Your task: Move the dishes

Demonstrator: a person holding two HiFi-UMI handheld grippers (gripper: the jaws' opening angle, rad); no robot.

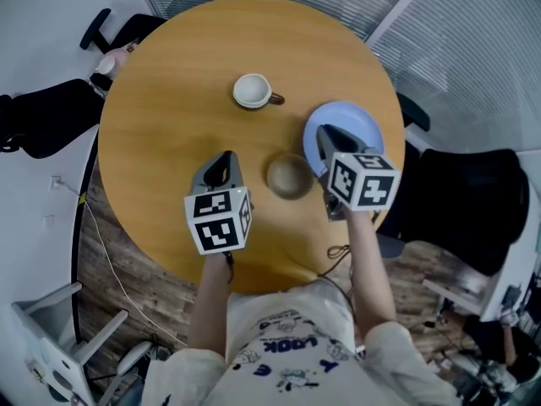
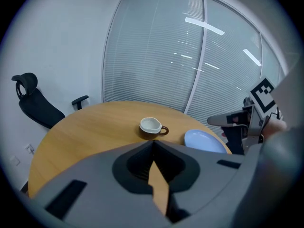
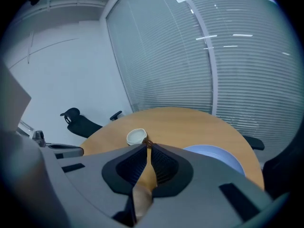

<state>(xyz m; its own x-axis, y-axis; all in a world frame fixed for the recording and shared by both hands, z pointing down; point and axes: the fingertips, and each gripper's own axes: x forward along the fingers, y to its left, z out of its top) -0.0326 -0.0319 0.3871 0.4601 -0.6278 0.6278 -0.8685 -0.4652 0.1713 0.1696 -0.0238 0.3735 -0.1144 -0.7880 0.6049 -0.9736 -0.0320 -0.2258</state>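
Note:
On the round wooden table stand a brown cup with a white inside, a light blue plate and a brown bowl. My left gripper hangs left of the bowl, jaws shut and holding nothing. My right gripper is over the plate's near left part, right of the bowl; its jaws are together with nothing between them. The left gripper view shows the cup, the plate and the right gripper. In the right gripper view the cup sits just beyond the tips and the plate to the right.
Black office chairs stand at the far left and at the right of the table. A white chair frame is at the near left on the wooden floor. Window blinds close off the far side.

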